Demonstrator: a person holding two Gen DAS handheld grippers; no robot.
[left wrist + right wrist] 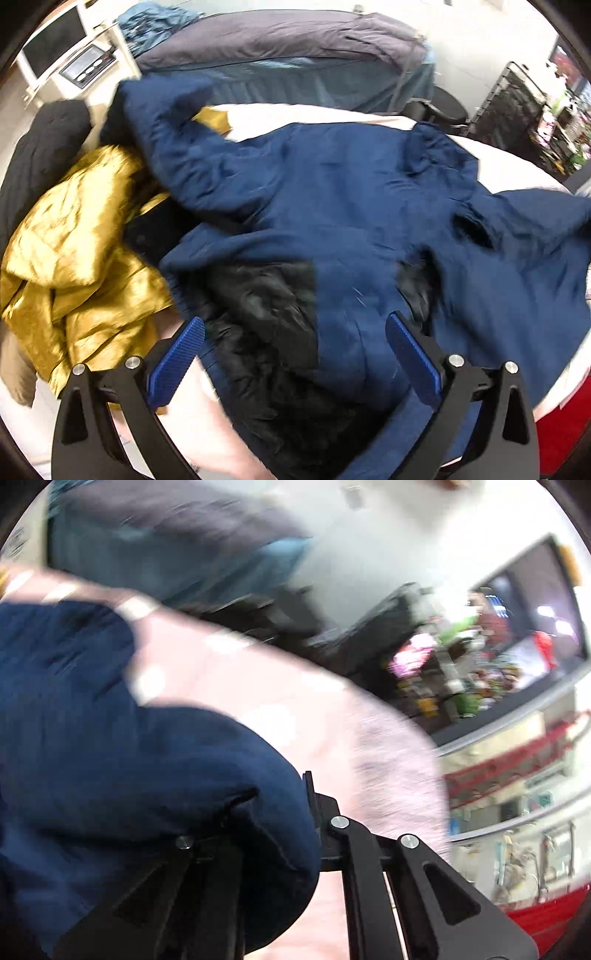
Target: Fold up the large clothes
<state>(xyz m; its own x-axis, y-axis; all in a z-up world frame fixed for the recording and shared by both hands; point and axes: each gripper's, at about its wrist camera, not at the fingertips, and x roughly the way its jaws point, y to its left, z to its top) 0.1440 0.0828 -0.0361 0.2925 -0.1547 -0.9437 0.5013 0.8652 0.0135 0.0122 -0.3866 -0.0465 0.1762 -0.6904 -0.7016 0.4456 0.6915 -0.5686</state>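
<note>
Garment: a navy padded jacket (332,192) is spread over the pale desk (288,114), its black lining (258,310) turned out at the near edge.
Sleeves: 1 sleeve (166,122) is thrown toward the far left over a gold garment (74,236); the other runs off to the right.
Left tongs (293,354): held wide apart above the near hem, nothing between the blue pads (177,362).
Right tongs (291,819): closed on a bunched fold of the jacket's navy cloth (177,760); the tips are buried in the fabric.
Weight: judged moderate; the padding is bulky and is likely to sag when lifted from 1 point.
Stiffness: soft and puffy; folds are expected to spring back unless pressed flat.
Surface: the lining looks slick, so the shell is judged the safer side to pinch.
Hold points: hem corners, sleeve cuffs and shoulder seams are judged best, where layers are thick.
Hazard: the gold garment lies touching the left sleeve and could be dragged along.
</note>
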